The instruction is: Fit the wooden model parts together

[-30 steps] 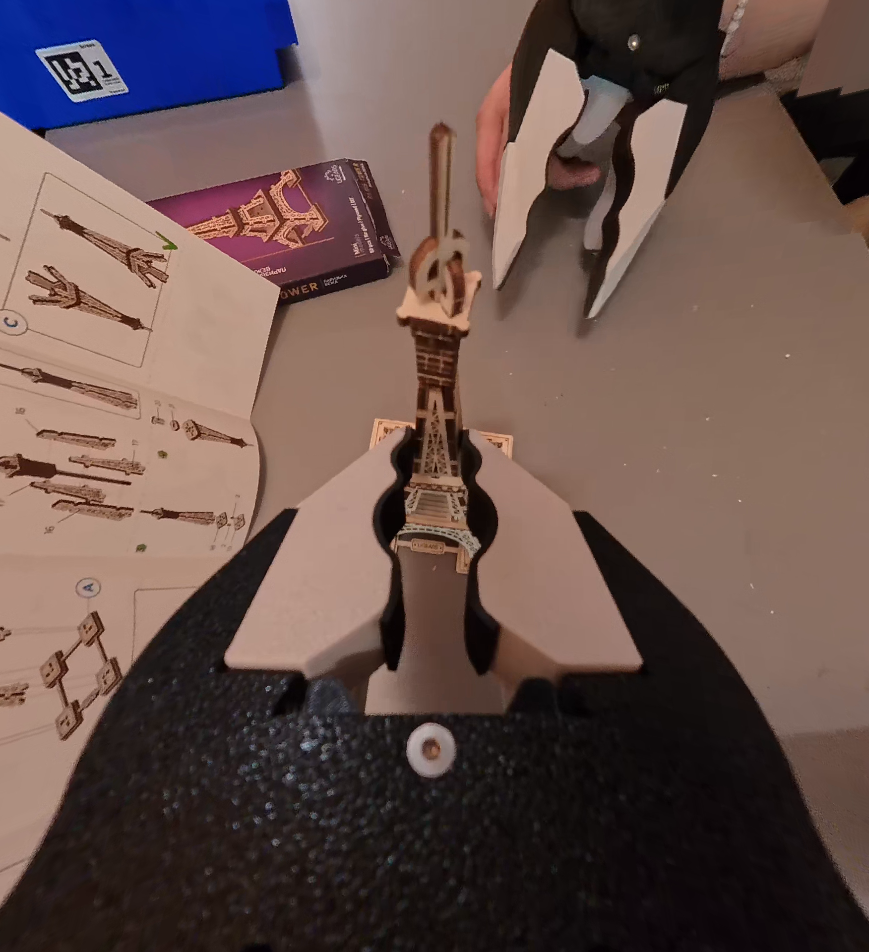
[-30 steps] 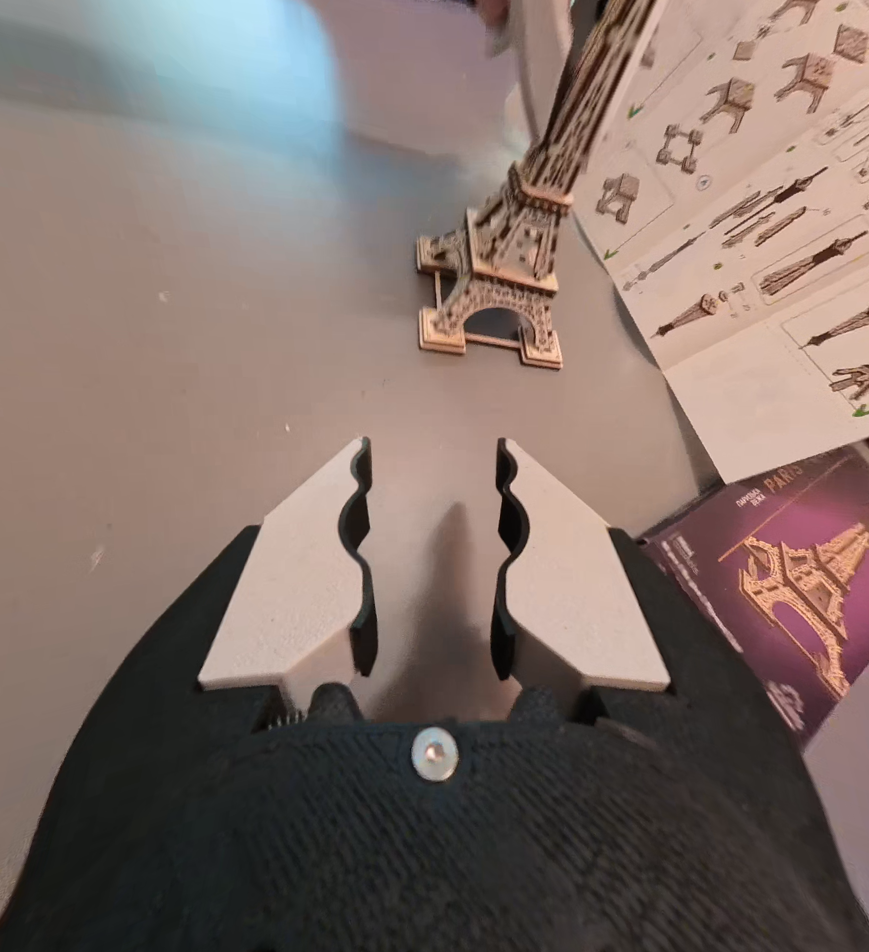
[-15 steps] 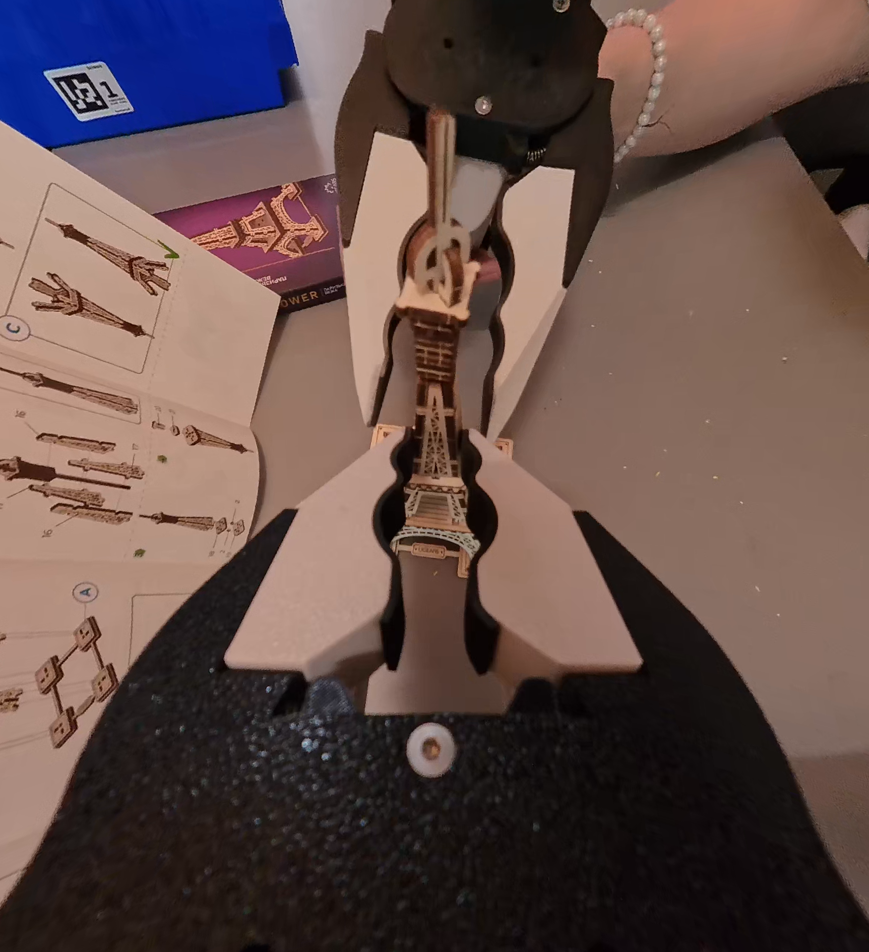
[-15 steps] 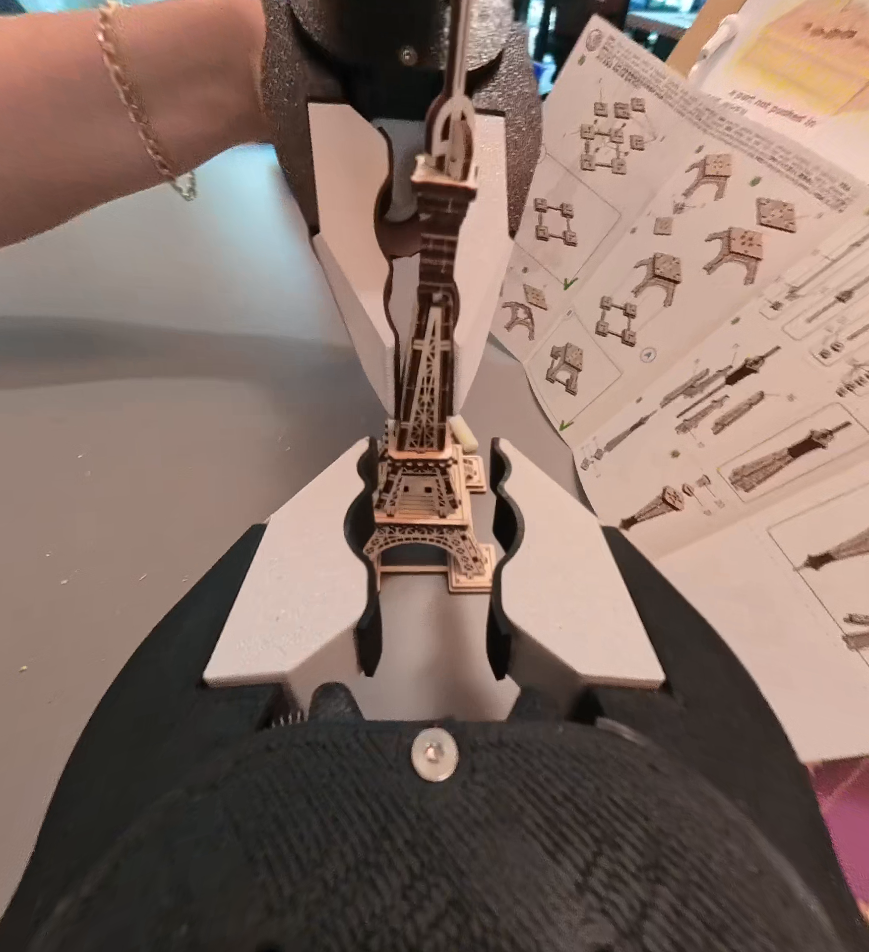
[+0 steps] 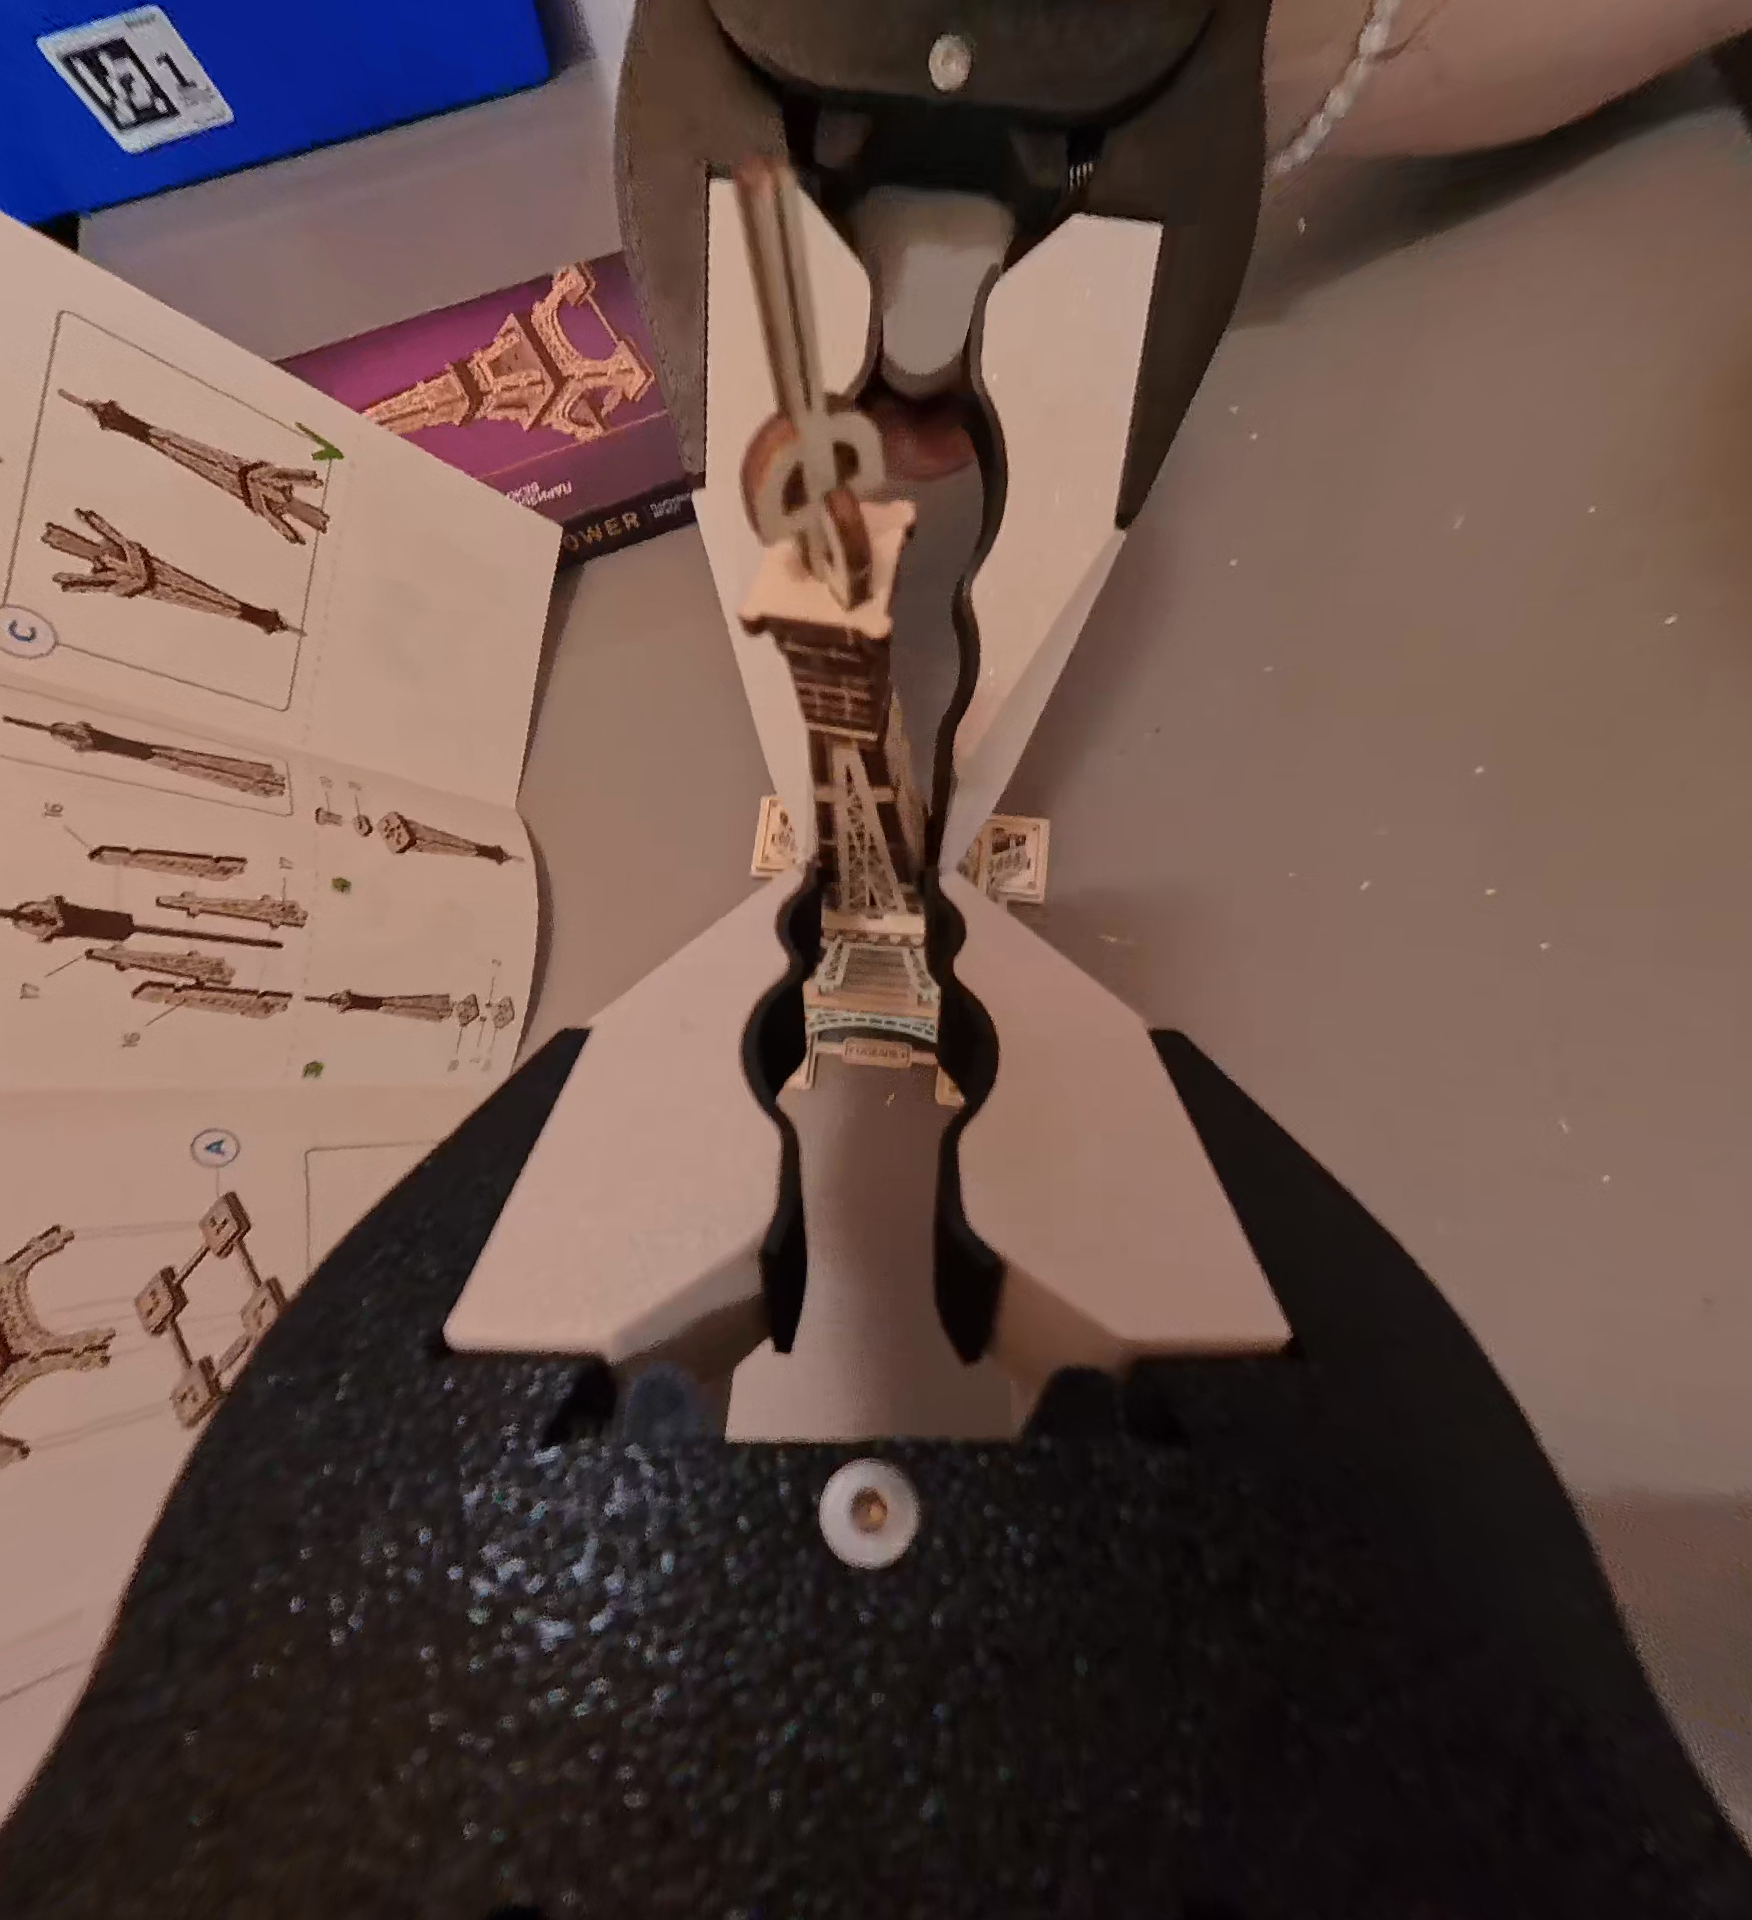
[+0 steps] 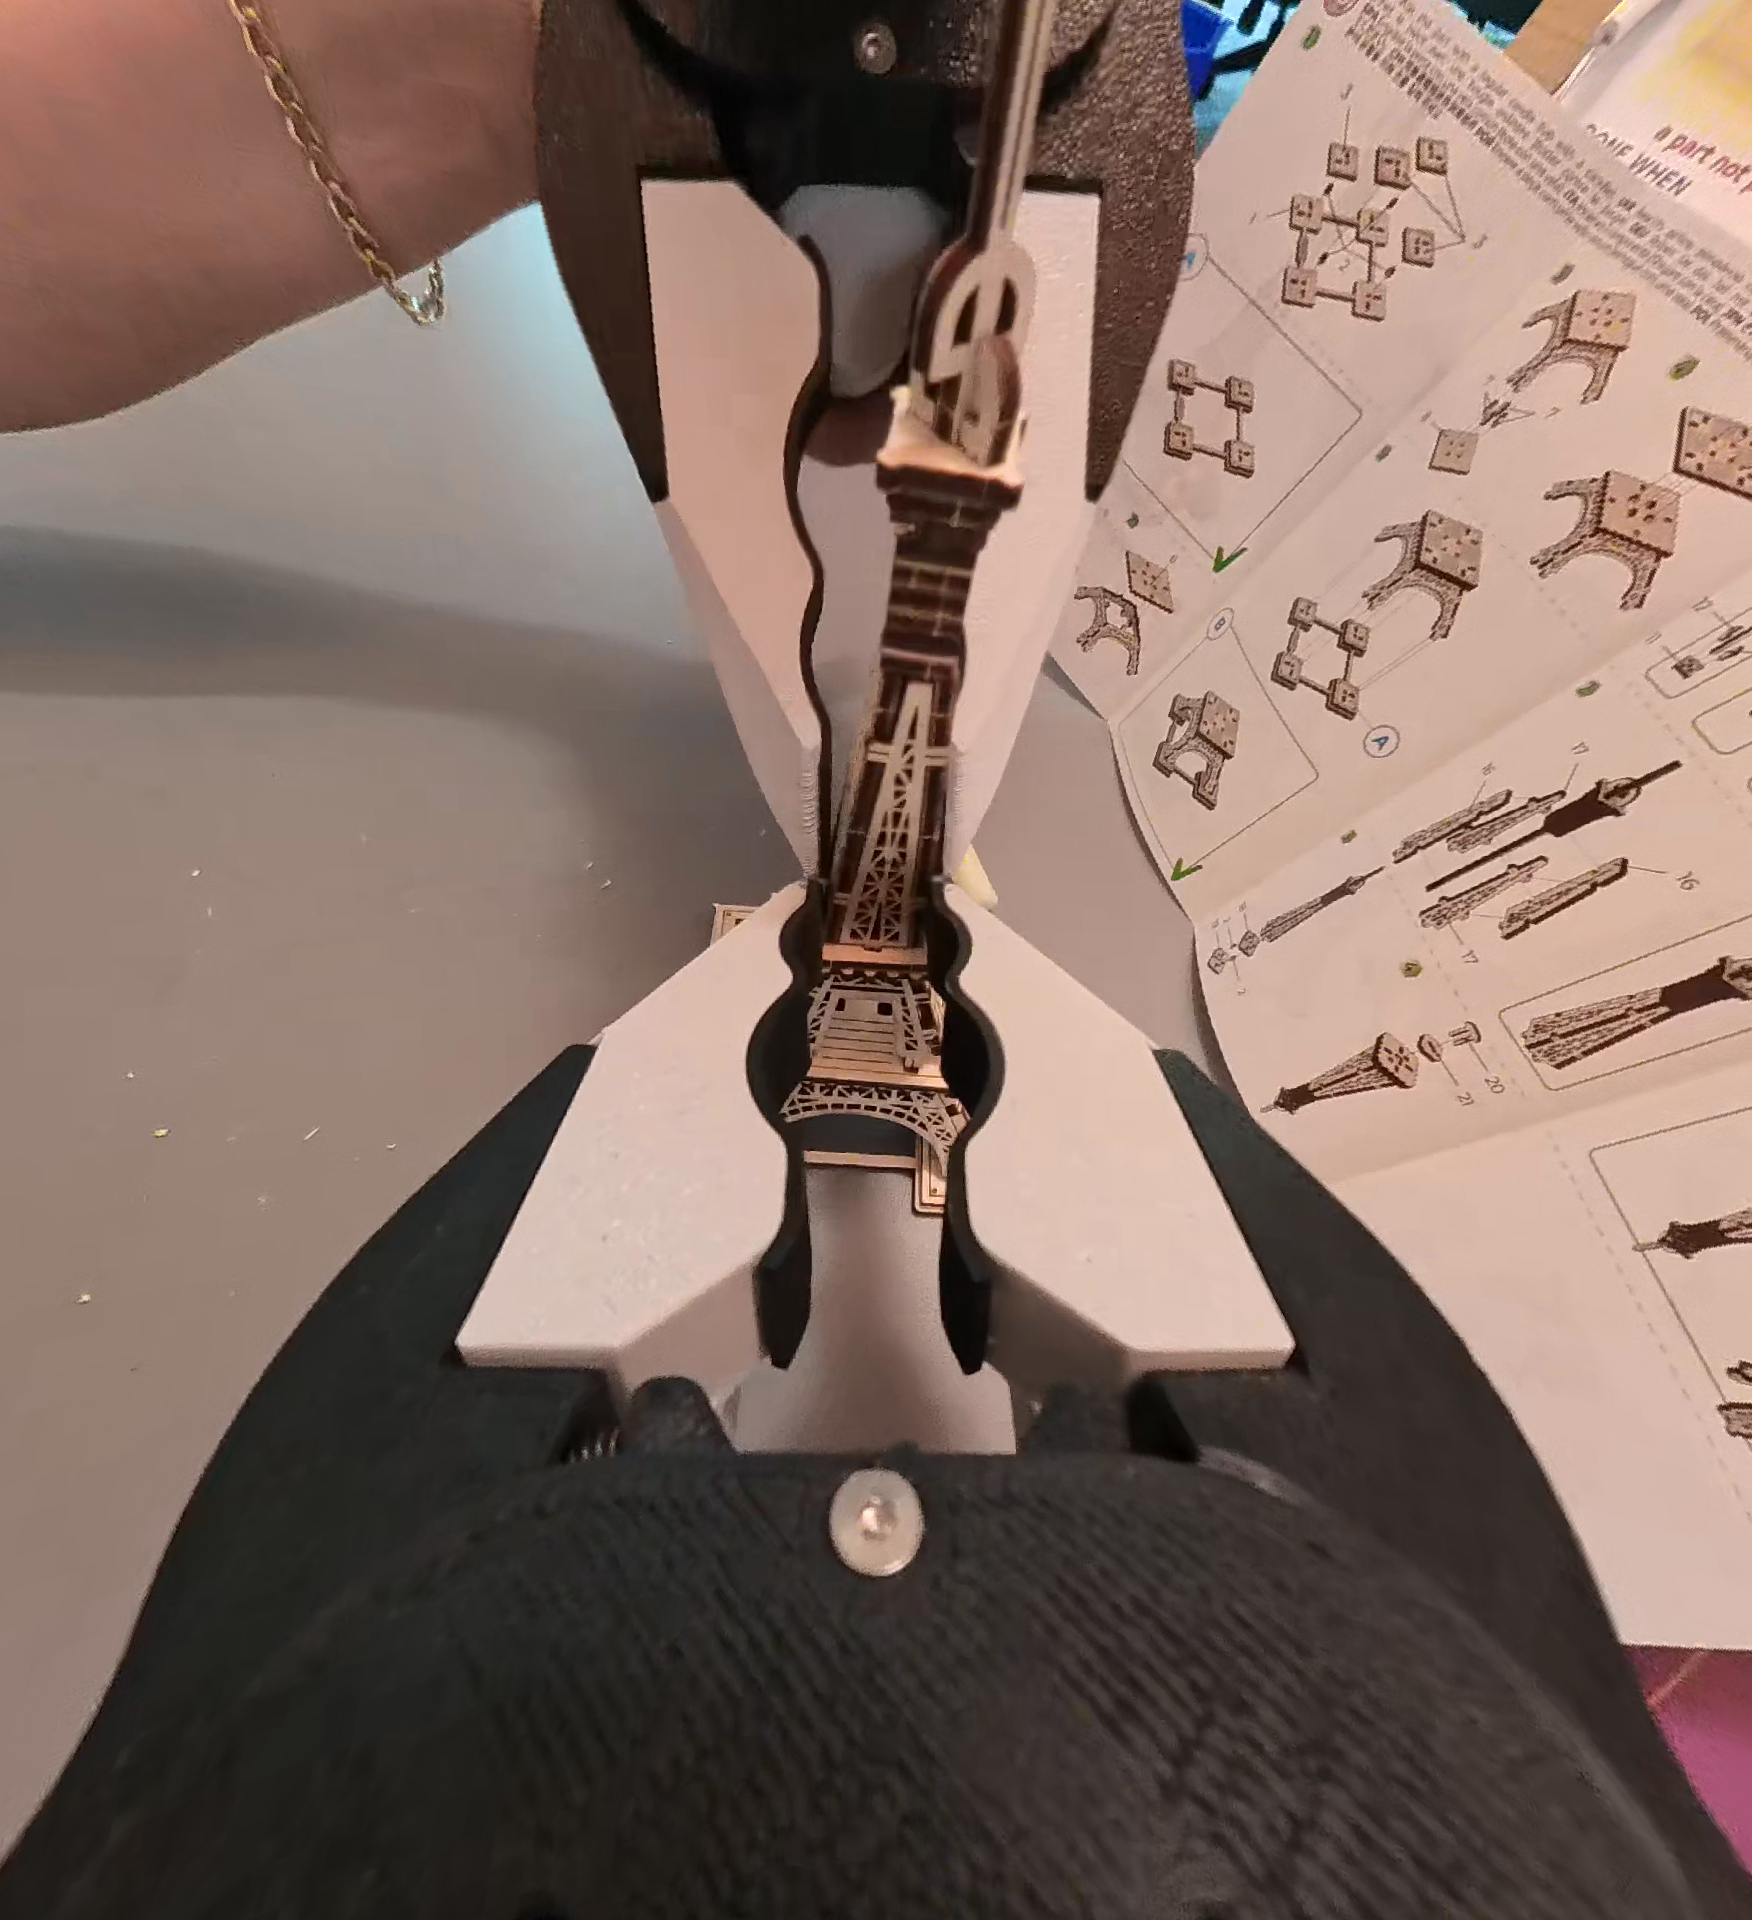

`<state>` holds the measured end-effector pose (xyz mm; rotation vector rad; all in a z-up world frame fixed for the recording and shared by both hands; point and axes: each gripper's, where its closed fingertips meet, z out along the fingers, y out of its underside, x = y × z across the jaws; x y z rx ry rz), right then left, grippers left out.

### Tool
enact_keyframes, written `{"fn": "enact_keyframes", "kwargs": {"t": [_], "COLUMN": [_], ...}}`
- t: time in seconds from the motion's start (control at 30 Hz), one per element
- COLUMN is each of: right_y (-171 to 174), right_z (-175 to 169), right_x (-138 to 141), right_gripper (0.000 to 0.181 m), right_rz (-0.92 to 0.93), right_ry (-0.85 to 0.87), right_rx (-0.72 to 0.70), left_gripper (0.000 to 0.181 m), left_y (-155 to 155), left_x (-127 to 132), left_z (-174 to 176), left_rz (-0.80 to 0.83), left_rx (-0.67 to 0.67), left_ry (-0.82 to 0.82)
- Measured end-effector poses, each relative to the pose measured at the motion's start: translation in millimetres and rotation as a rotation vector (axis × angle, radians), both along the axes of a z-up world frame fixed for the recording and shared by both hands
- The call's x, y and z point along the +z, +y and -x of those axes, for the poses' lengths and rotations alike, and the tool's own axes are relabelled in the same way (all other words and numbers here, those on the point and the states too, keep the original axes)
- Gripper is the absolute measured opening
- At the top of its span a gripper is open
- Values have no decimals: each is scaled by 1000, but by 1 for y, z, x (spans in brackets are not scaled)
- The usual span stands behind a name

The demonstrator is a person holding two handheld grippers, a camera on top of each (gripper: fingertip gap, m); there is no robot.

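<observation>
Wooden tower model (image 5: pixel 867 831) is standing upright on the grey table (image 5: pixel 1371 831), with the left gripper (image 5: pixel 870 914) and right gripper (image 6: pixel 877 914) clamping its lower shaft from opposite sides. Pressing evenly and straight should avoid snapping the thin lattice.

The wooden tower model (image 5: pixel 856 769) is only partly visible in the left wrist view: its feet are masked by the fingers of the left gripper (image 5: pixel 872 904), with two corner pads showing at either side. Whether those fingers actually press the tower cannot be determined. The spire tip runs into the dark body of the right gripper (image 6: pixel 877 914) seen opposite and is lost there. In the right wrist view the spire leaves the top edge. The instruction sheet (image 6: pixel 1474 644) is cut by the frame on the right; the purple box (image 5: pixel 529 426) is half covered. Motion blur softens the upper ornament.
</observation>
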<state>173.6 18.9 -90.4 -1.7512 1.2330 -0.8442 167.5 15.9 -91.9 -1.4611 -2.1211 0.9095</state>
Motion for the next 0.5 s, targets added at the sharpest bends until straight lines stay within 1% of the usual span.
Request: {"fn": "enact_keyframes", "kwargs": {"t": [0.07,0.27,0.33,0.4,0.5], "right_y": [0,0,-2,-7,-8], "right_z": [0,0,4,9,13], "right_x": [0,0,1,3,5], "right_gripper": [17,18,24,25,27], "right_rz": [9,-9,21,54,30], "right_ry": [-1,8,22,39,64], "right_rx": [-1,5,17,13,18], "left_gripper": [18,17,17,17,17], "left_y": [0,1,1,1,1], "left_x": [-3,-5,-5,-6,-6], "left_z": [-3,1,0,1,0], "left_rz": [-17,-69,-94,-112,-154], "left_rx": [6,-12,-7,-7,-2], "left_ry": [-30,-103,-133,-166,-214]}}
